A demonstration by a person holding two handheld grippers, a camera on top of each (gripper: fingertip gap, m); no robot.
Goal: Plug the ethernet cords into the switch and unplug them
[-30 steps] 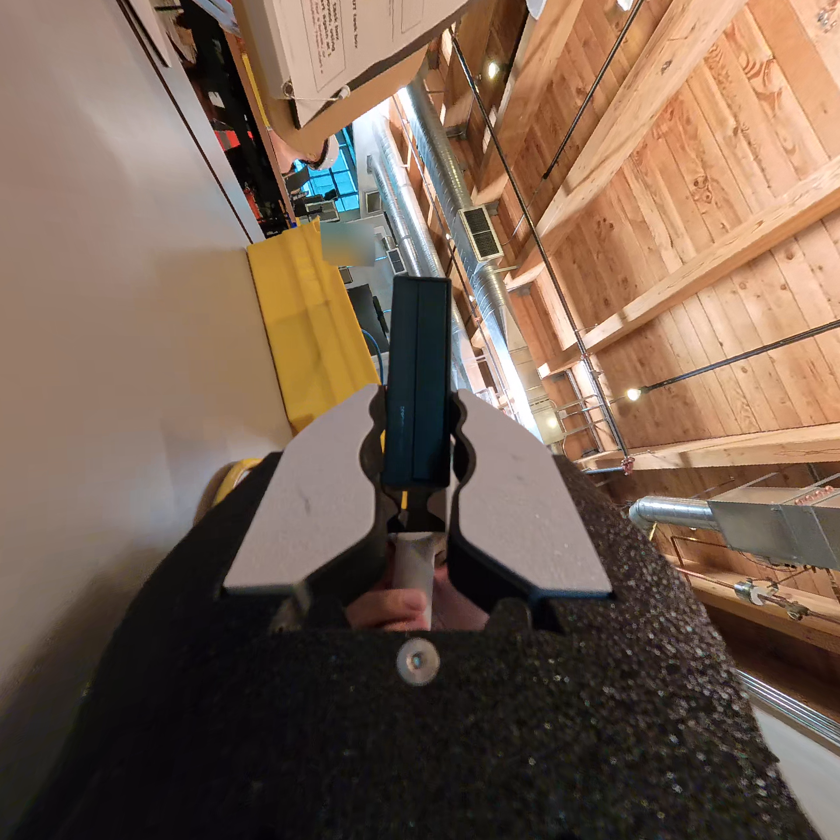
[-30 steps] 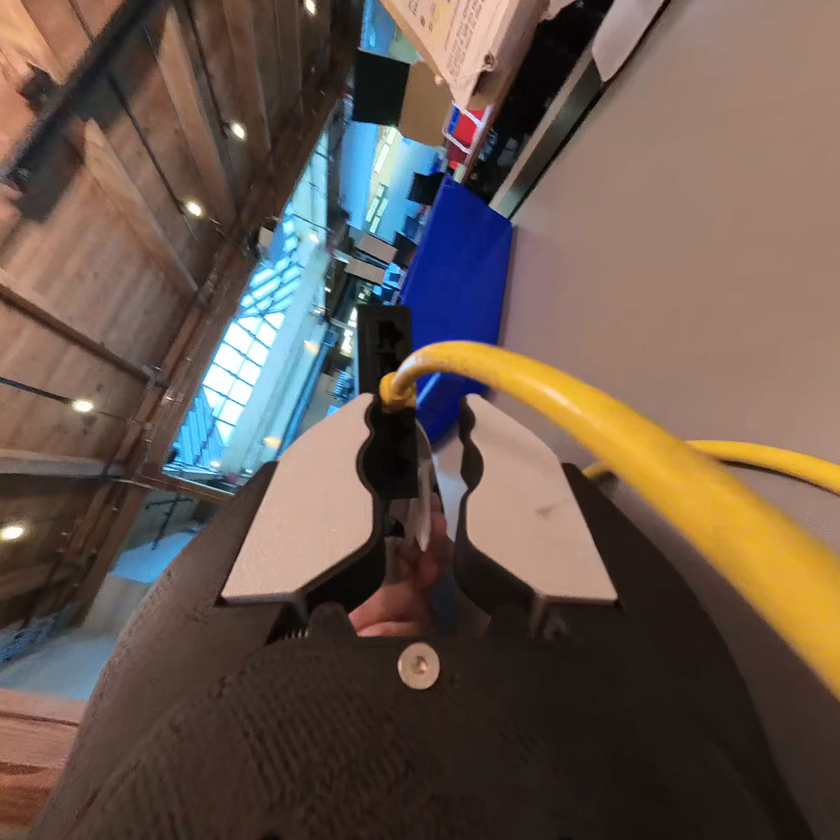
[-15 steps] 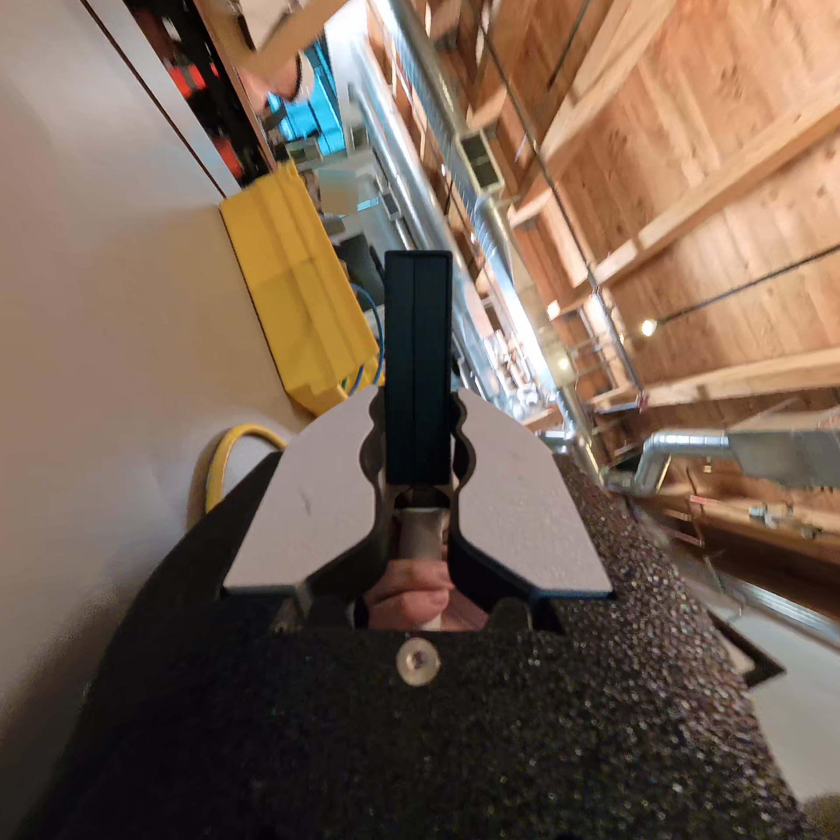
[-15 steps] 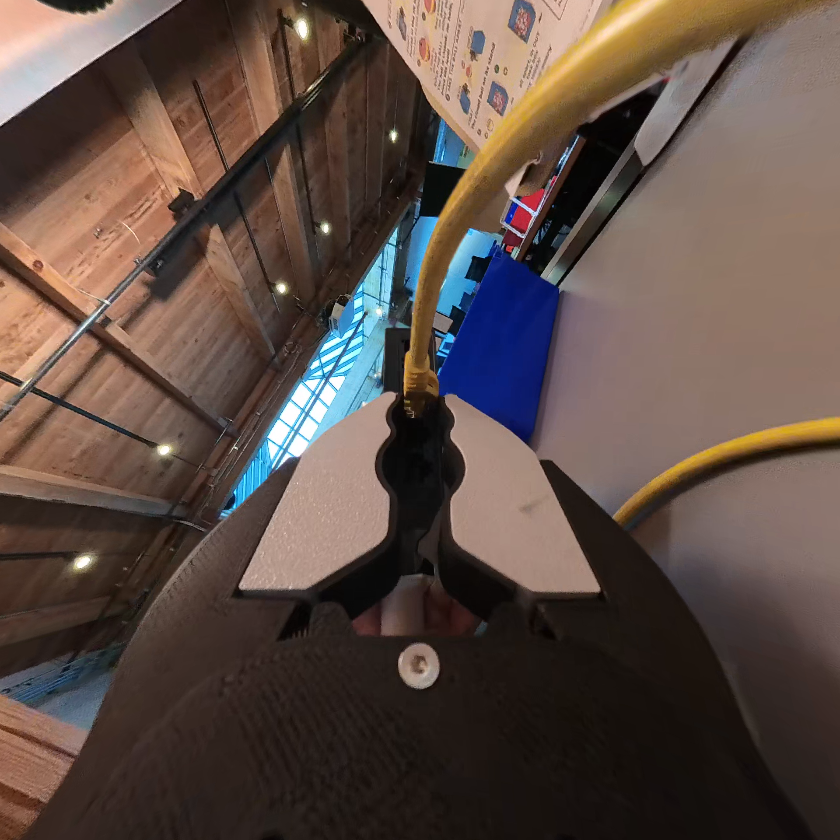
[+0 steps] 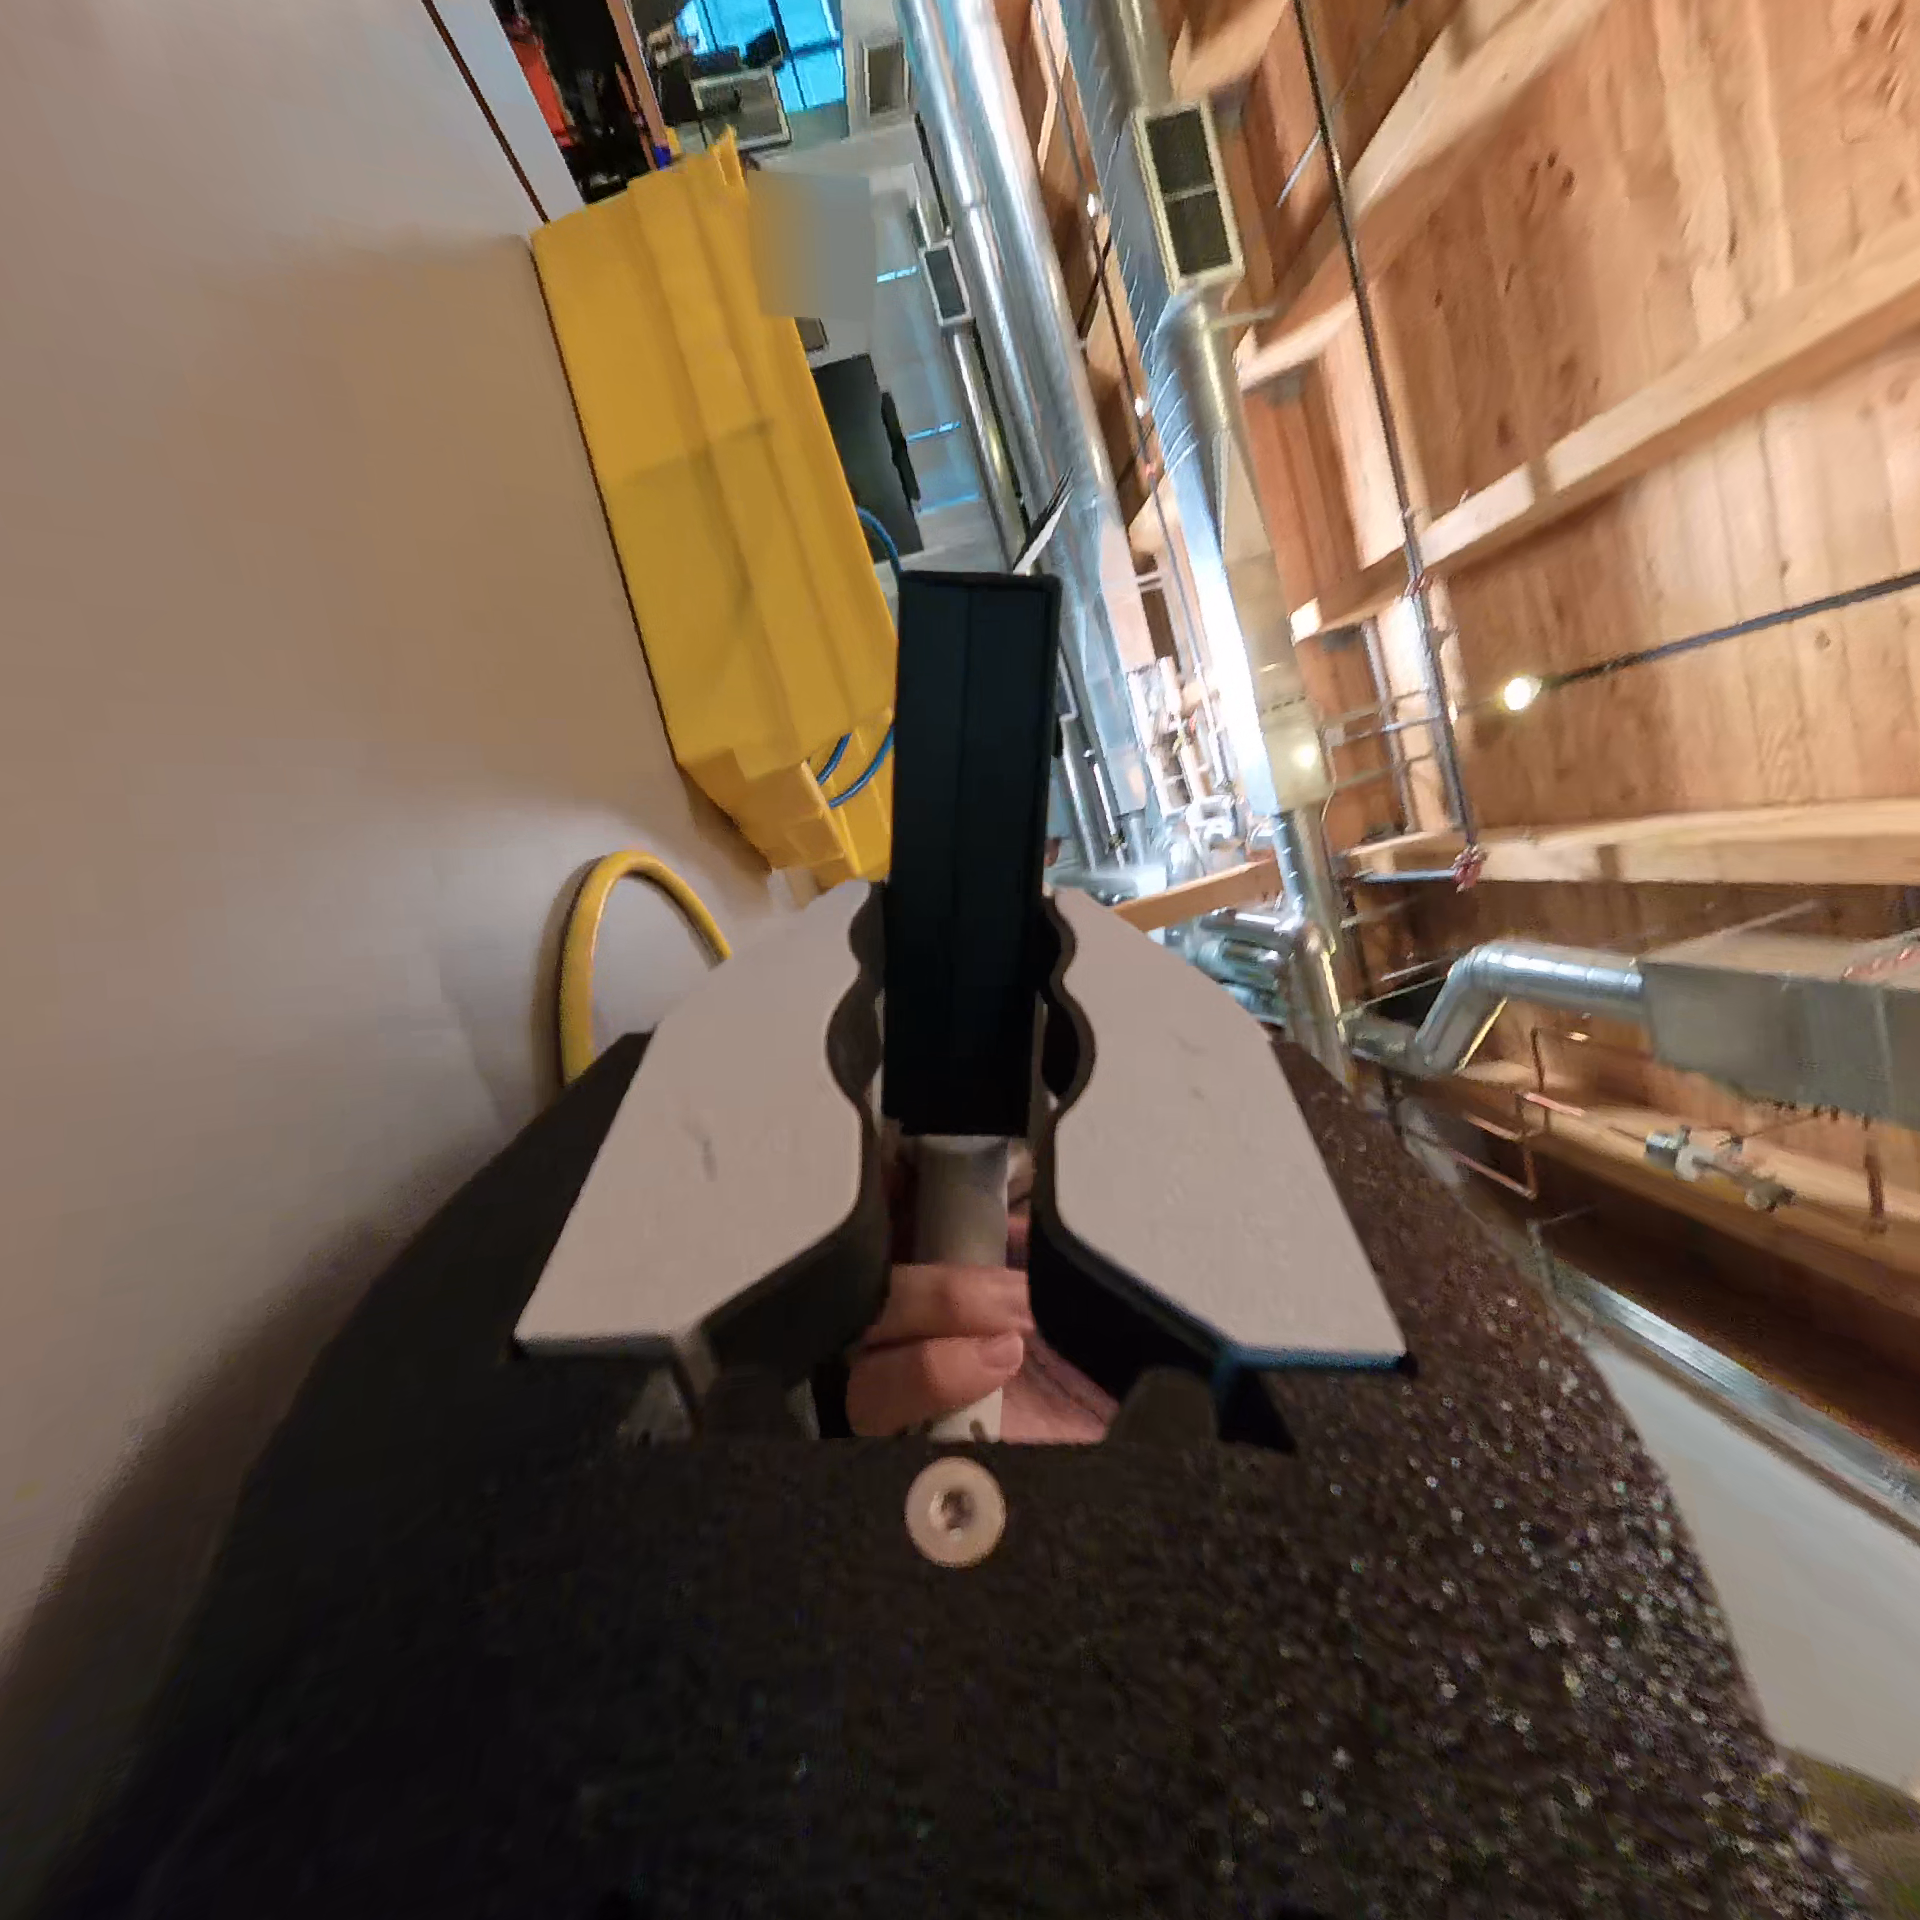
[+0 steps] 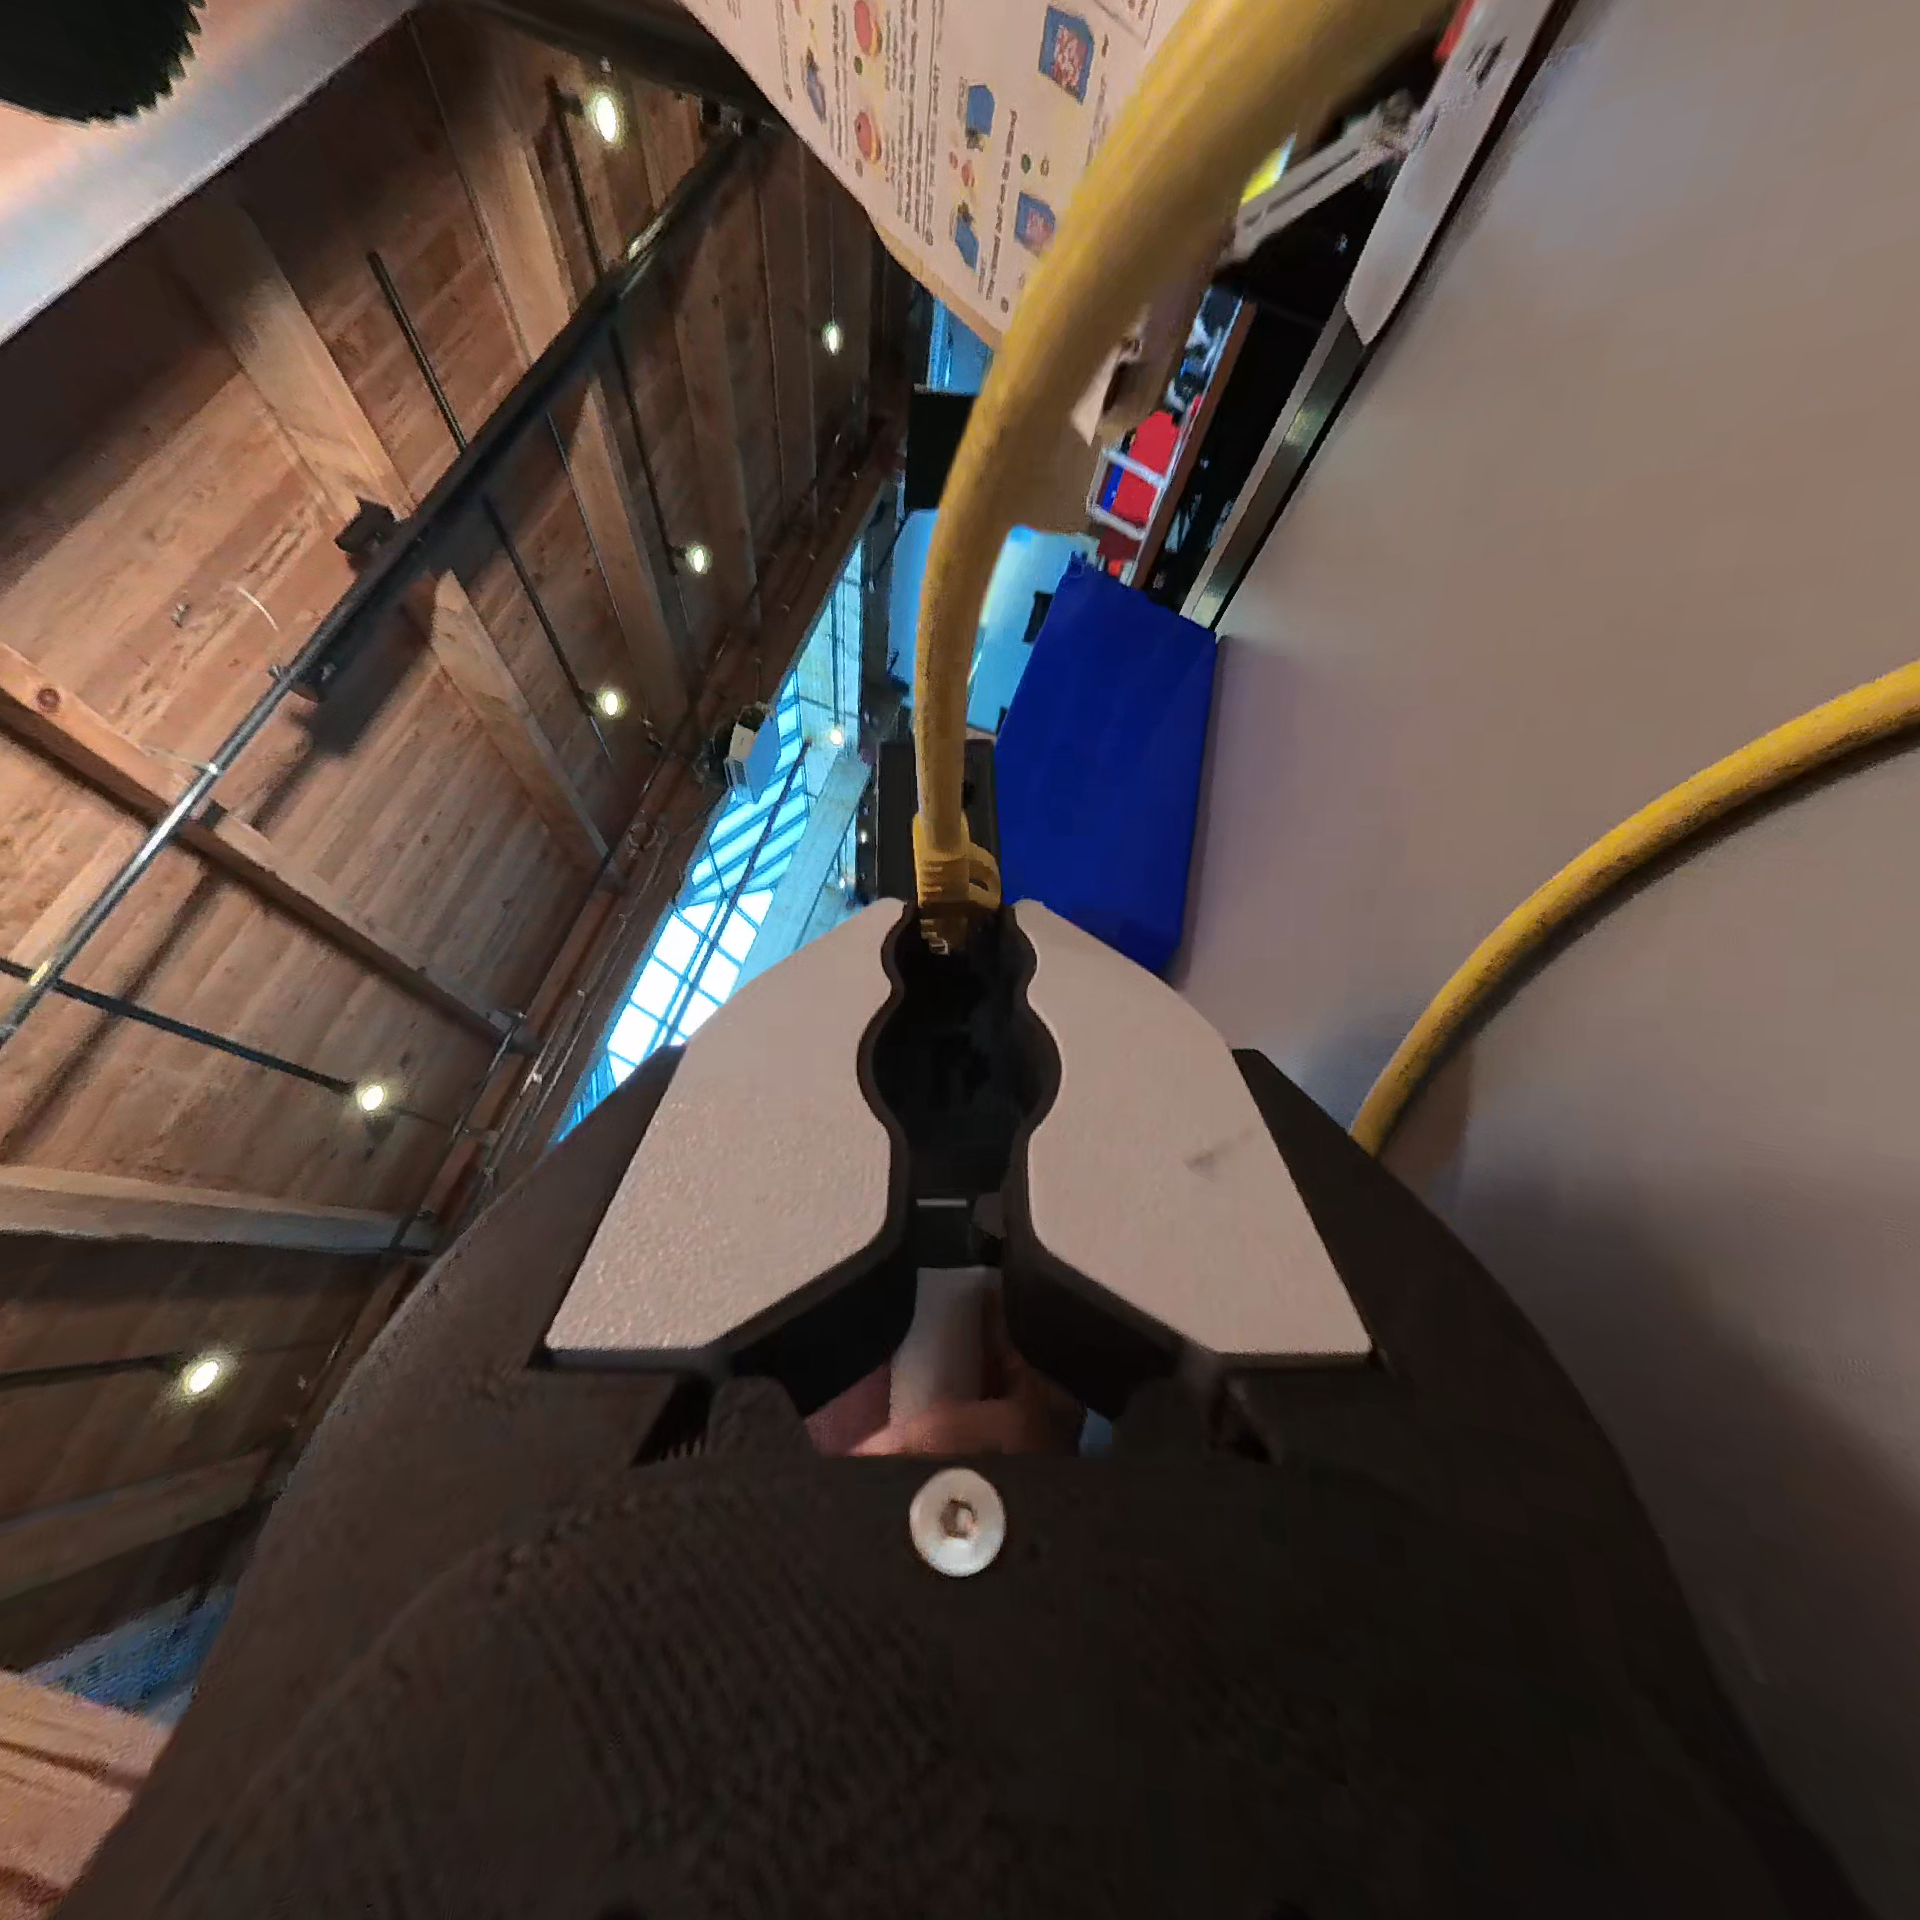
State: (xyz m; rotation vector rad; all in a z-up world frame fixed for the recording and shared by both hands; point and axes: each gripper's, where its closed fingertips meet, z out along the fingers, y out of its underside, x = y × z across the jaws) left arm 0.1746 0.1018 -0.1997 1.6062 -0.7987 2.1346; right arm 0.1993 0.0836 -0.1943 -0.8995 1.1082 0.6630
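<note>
Left hand-held gripper [image 5: 961,1013] clamps the black switch [image 5: 966,831]. Right hand-held gripper [image 6: 956,935] also grips it, yellow ethernet cord [image 6: 951,665] plugged in.

No writing can be read on the switch, the cord or the grippers. The only thing bearing print is a pale printed sheet [image 6: 966,135] at the top of the right wrist view, with small coloured pictures and lines of text on it, lying behind the yellow ethernet cord [image 6: 951,665]; its wording is left out.
</note>
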